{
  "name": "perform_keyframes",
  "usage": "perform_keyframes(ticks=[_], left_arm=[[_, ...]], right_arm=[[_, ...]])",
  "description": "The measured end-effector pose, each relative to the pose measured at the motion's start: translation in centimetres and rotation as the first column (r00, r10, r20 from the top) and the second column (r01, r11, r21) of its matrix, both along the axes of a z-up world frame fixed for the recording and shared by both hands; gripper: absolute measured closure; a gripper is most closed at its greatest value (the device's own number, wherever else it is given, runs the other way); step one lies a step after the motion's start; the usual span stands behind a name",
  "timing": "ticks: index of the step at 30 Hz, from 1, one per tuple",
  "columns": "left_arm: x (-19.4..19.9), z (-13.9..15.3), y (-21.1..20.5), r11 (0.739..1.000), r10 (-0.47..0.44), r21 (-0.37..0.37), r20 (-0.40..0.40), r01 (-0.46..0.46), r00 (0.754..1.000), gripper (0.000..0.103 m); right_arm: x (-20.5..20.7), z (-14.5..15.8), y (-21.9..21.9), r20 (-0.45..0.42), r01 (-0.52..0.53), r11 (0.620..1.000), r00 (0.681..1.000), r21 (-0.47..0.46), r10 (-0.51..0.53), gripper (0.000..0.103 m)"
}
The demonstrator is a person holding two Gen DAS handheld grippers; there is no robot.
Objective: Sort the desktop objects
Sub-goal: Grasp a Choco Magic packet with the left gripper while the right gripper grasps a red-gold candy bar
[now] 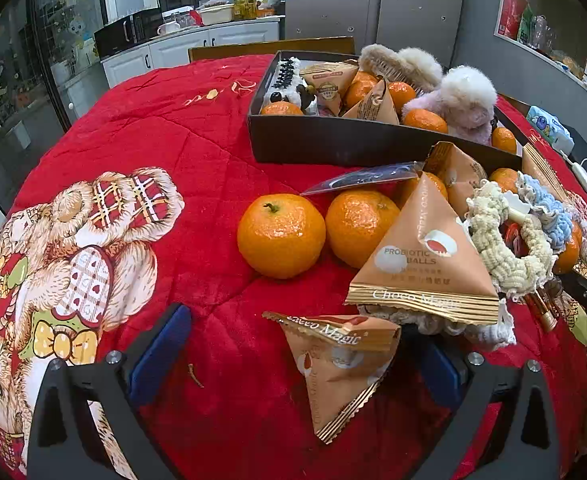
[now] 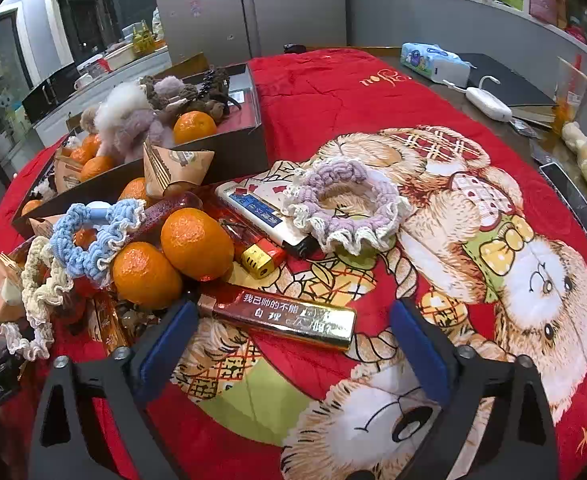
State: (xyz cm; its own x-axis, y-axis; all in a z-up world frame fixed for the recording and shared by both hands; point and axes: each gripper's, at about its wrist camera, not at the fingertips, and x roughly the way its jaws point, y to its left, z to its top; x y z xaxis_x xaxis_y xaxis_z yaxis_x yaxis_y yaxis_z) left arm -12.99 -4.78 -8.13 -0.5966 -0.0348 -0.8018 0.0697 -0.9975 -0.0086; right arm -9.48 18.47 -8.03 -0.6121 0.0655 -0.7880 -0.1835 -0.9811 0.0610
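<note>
Here the spread left tool [image 1: 293,356] frames a triangular snack packet [image 1: 339,364]; the spread right tool [image 2: 293,340] frames a gold lighter [image 2: 281,316].

A red plush blanket [image 2: 333,92] printed with teddy bears covers the table, with a pack of tissues [image 2: 429,60] lying past its far edge near a white charger [image 2: 487,102] and a dark book [image 2: 509,88]. Behind the table stands a grey refrigerator [image 1: 373,4] dotted with small magnets. White kitchen cabinets [image 1: 197,46] line the wall beside it, their countertop carrying a black microwave [image 1: 127,32] and yellow bottles [image 1: 245,2].
</note>
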Motion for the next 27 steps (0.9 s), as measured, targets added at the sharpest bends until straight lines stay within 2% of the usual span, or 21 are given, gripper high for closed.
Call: perform_keyframes(ticks=[2,6,10,11,18,20,27], left_arm=[[0.2,0.1,0.1,1.000,-0.006,0.000,-0.004,0.006,1.000,0.003],[0.7,0.4,0.6,0.999,-0.033,-0.007,-0.019,0.033,0.999,0.015],[1.2,0.8,0.9,0.999,-0.047,-0.005,-0.036,0.047,0.998,0.031],[1.4,0.9,0.9,0.999,-0.049,-0.001,-0.041,0.049,0.998,0.039],[1.8,0.9,0.3,0.999,-0.038,0.014,-0.047,0.039,0.998,0.044],[1.9,0.9,0.3,0.999,-0.038,0.017,-0.047,0.039,0.998,0.044],[3.3,1.1,-0.2,0.999,-0.025,0.041,-0.041,0.027,0.999,0.047]], right_arm=[[0.2,0.1,-0.4,0.004,-0.001,1.000,1.000,0.025,0.001,0.018],[0.4,0.2,-0.7,0.002,-0.007,0.999,1.000,0.045,0.007,0.028],[0.4,0.1,-0.8,-0.002,-0.007,0.999,1.000,0.040,0.007,0.028],[0.4,0.1,-0.8,-0.005,-0.007,0.999,1.000,0.035,0.008,0.028],[0.7,0.4,-0.4,-0.022,-0.006,1.000,1.000,0.011,0.006,0.029],[0.9,0.7,-0.2,-0.033,0.008,1.000,0.999,0.012,-0.008,0.039],[1.3,0.8,0.3,-0.043,-0.006,1.000,0.999,-0.016,0.005,0.040]])
